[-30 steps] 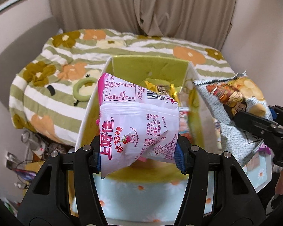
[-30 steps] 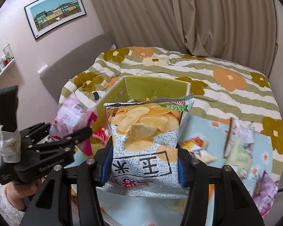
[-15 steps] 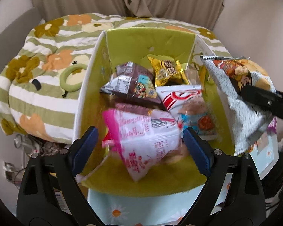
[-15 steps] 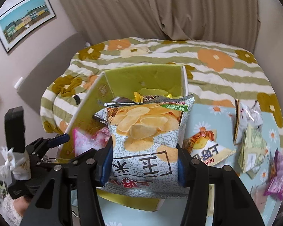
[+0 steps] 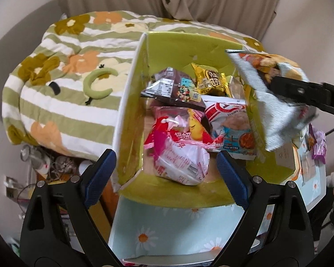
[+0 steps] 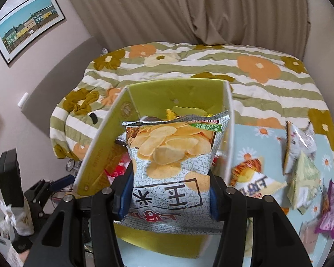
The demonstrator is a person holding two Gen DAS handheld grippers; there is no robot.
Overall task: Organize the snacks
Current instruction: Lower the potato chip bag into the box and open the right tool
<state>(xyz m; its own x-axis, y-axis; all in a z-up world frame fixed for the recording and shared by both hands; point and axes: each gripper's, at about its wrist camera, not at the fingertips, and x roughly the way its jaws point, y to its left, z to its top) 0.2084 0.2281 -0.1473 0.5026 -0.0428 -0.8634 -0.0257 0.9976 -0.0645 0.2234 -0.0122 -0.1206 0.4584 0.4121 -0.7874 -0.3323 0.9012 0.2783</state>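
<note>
**Chip bag over a crowded box: where it could have slipped**

Your chip bag (image 6: 171,155) hung over the open green box (image 6: 178,95), clamped low down by the right gripper (image 6: 169,198), whose blue pads pressed its two side edges. The jaws stood fairly narrow, so the bag was pinched in and puffed between them. The top of the bag leaned toward the box's right wall (image 6: 230,133), and that was your first risk: had you let go there, the bag could have caught on the wall's rim and tipped out onto the daisy cloth (image 6: 265,138).

Inside the box, the pink bag (image 5: 180,155) lay loose on a heap with the brown pack (image 5: 173,89), the gold pack (image 5: 211,80) and the red-and-white bag (image 5: 229,120). The heap sat high (how deep the box was under it you could not have told). A puffy bag dropped on top might have slid or stood proud of the rim.

Your left gripper (image 5: 164,173) was wide open and held nothing, its pads straddling the near wall, just above the pink bag. Lowered further, a finger could have snagged that wall and shoved the box.

More snacks (image 6: 300,155) waited on the cloth to the right, near the edge; a nudged box might have pushed them off.
</note>
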